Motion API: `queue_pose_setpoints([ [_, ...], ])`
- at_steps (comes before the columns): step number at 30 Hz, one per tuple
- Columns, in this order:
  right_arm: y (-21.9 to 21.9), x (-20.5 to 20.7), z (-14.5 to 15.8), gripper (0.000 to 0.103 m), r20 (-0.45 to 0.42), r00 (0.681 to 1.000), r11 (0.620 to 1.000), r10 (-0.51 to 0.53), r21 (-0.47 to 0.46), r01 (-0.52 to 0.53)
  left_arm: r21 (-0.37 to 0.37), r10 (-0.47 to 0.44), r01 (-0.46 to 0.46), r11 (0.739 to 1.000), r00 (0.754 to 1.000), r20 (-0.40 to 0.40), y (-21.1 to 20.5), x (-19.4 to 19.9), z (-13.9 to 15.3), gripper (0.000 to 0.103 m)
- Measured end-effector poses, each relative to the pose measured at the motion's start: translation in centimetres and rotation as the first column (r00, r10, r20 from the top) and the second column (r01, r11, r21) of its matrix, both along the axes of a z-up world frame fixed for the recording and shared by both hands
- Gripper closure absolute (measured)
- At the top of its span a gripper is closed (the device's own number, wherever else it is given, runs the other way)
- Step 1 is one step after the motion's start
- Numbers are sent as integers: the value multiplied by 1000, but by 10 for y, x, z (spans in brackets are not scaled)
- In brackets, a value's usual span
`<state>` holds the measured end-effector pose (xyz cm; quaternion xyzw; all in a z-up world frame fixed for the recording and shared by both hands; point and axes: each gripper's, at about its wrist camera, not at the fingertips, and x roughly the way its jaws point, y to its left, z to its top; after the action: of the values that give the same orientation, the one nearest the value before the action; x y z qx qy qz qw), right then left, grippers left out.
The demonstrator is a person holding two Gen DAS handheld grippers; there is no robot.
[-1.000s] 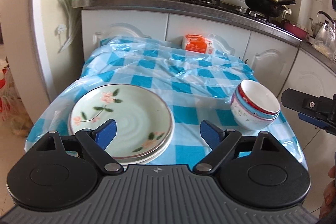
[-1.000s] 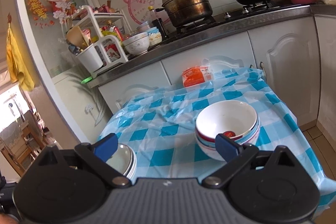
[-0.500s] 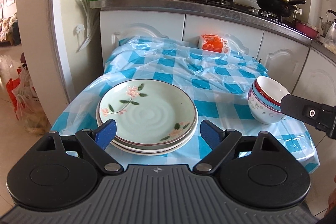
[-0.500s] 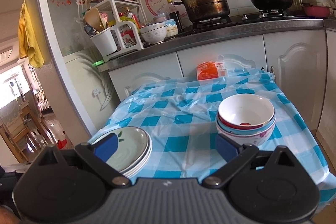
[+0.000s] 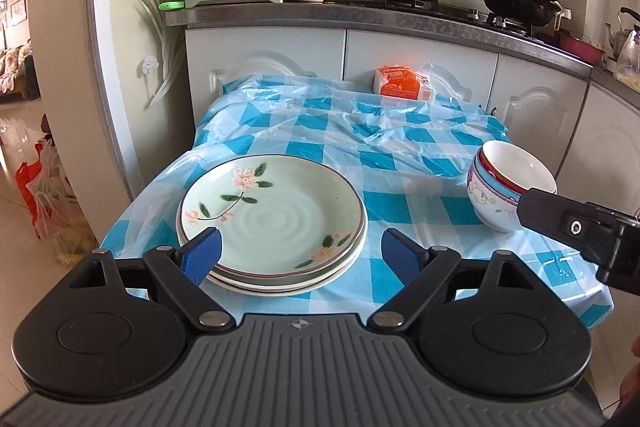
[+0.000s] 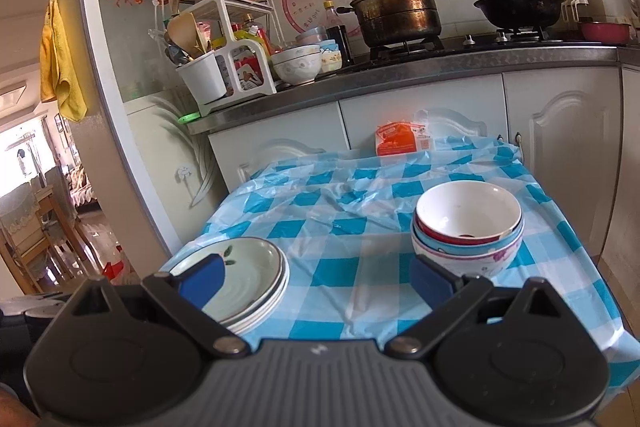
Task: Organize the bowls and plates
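Looks like sorting's basically done: plates [image 5: 272,223] stacked on the tabletop's [image 5: 400,155] left, bowls [image 6: 467,227] nested on the right. Left claw [image 5: 300,254] and right claw [image 6: 316,281] both wide, empty. Next I'd just back away.

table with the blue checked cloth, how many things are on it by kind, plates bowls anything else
Plates: 3, stacked, floral one on top
Bowls: 3, nested in one stack
Orange packet: 1, at the far edge
Total: 7 things on the table
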<state>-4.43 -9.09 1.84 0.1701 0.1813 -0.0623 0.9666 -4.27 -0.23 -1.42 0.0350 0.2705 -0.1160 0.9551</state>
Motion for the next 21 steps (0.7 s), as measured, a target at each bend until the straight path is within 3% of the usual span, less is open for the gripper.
queue_pose_setpoints([
  [21,-11,-10,-18,5,10,999,999,-41,0,41,35,-36,37,999,999,-11,-7,3,-9,0],
])
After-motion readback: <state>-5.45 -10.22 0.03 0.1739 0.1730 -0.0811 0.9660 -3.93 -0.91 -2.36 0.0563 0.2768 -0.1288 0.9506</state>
